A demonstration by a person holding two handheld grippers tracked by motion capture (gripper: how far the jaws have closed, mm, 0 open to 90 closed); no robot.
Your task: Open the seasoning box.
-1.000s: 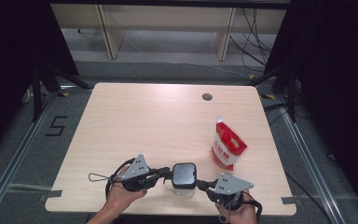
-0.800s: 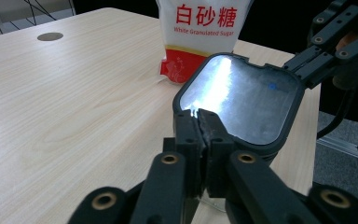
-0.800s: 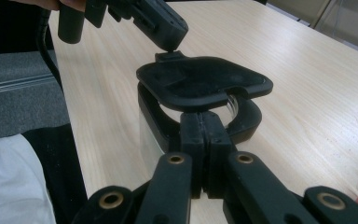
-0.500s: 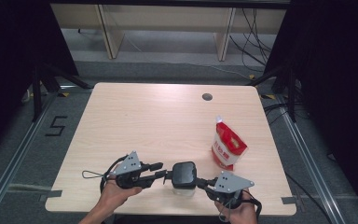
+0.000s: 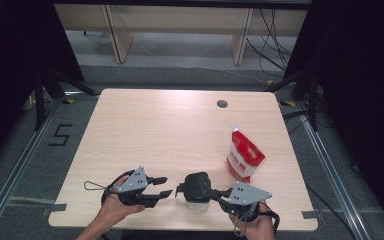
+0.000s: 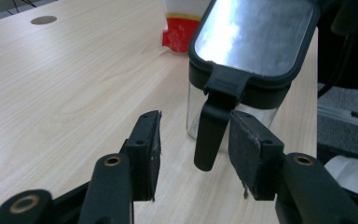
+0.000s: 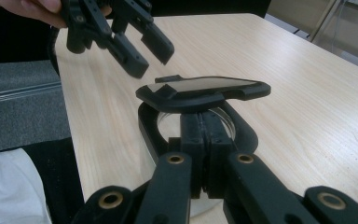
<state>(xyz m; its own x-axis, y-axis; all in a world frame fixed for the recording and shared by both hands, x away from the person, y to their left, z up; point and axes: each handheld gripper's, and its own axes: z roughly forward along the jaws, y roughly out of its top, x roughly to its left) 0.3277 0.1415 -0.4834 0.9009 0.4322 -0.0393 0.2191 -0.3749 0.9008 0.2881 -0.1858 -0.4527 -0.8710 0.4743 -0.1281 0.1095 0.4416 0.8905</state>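
The clear jar (image 5: 197, 196) with its hinged black lid (image 6: 254, 39) stands at the worktop's (image 5: 180, 130) near edge, rigid, likely light and slippery-walled, so the right tongs (image 7: 203, 135) pinch its rim closed-tight while the left tongs (image 6: 193, 149), gaping wide, best take the lid's dangling latch tab (image 6: 210, 135).

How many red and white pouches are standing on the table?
1. The red and white pouch stands upright near the table's right edge, just beyond the black-lidded jar. None seems hidden.
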